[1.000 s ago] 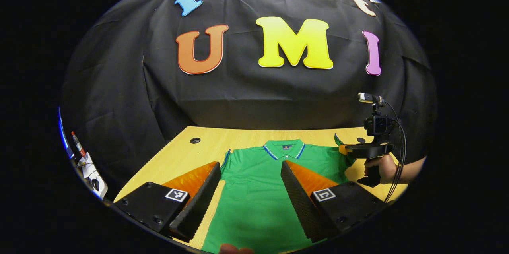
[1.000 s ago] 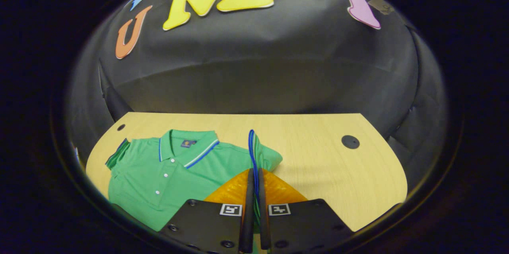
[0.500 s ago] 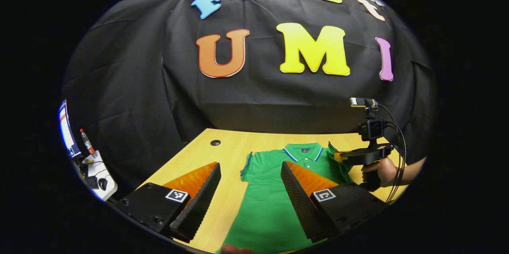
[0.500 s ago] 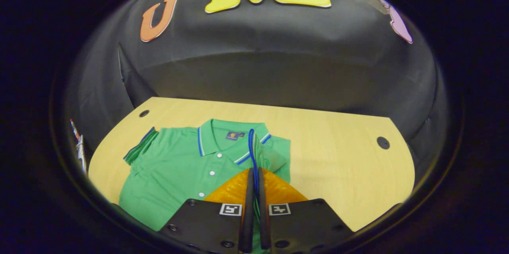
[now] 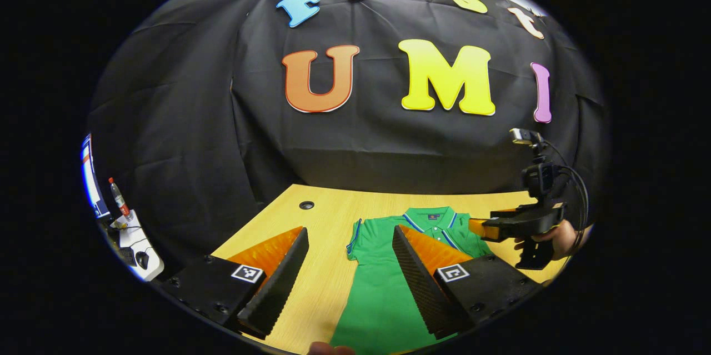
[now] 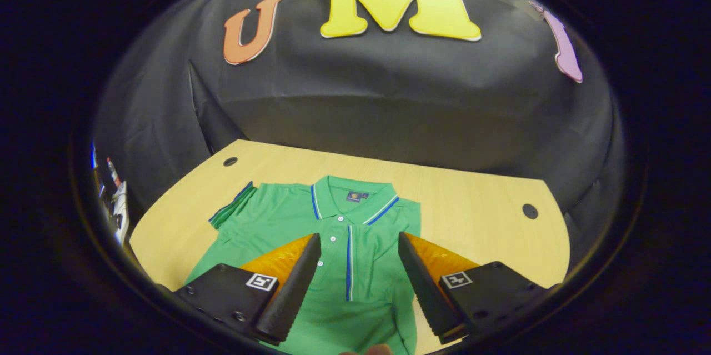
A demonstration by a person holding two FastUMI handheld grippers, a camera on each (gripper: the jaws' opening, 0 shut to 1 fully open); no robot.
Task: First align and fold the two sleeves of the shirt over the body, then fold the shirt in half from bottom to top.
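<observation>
- Green polo shirt (image 6: 289,221) lies flat, front up, on the light wooden table (image 6: 477,221), collar (image 6: 353,203) towards the booth's black cloth wall (image 6: 389,94).
- Nearest in the right gripper view, the right gripper (image 6: 358,274) hangs over the shirt's chest with its jaws spread wide and nothing between them; the button placket runs up the gap.
- One sleeve (image 6: 408,221) is folded over the body, its blue-and-white striped cuff edge (image 6: 349,258) lying along the placket.
- On the other side, the second sleeve (image 6: 233,213) spreads out flat on the table, its striped cuff at the outer end.
- In the left gripper view, the left gripper (image 5: 350,271) is also wide open and empty, low over the table and the shirt's (image 5: 383,288) lower body.
- Farther off there, the right gripper (image 5: 480,227) is above the shirt's shoulder, held by a hand (image 5: 558,235).
- Round cable holes (image 6: 530,211) sit near the table's far corners.
- Beyond the table's left edge, a bottle (image 5: 118,198) stands on a small white stand (image 5: 136,244).
</observation>
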